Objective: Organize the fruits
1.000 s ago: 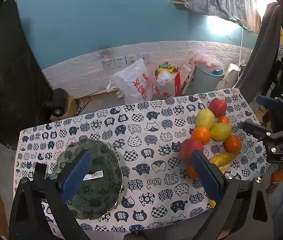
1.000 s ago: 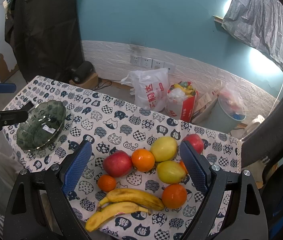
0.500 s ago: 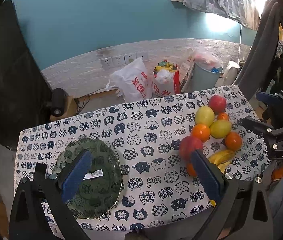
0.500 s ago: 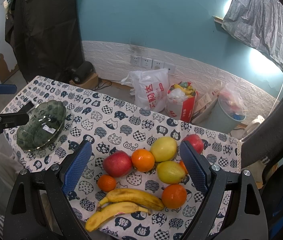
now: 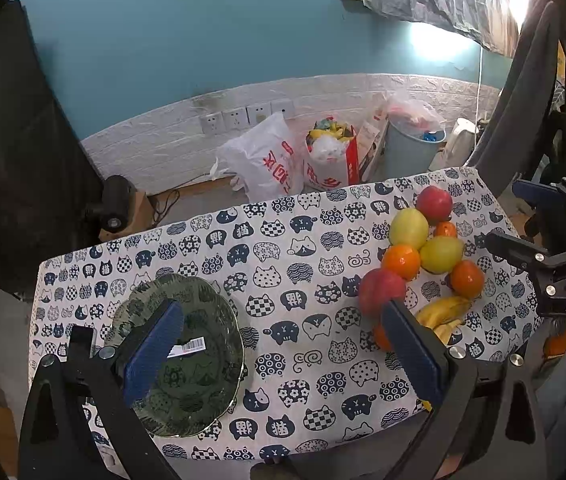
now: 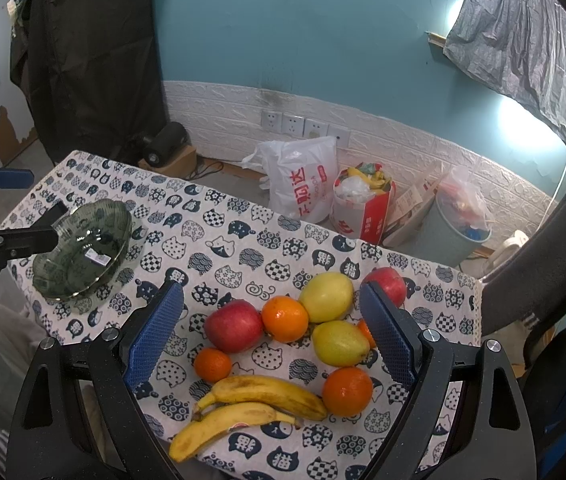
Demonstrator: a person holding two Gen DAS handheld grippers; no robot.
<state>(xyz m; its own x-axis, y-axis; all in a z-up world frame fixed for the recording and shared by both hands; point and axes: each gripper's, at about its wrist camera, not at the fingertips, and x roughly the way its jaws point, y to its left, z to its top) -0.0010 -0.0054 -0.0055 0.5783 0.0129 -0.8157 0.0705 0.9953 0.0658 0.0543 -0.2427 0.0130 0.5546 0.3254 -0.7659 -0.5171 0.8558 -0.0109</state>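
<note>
Both grippers hang above the cat-print tablecloth, jaws spread wide, nothing held. The left gripper sits over the dark green glass bowl; the fruit pile lies well apart from that bowl, toward the far side. The right gripper is clearly the nearer one: the red apple and orange lie straight ahead between its fingers, and the two yellow bananas stretch crosswise, just below.
</note>
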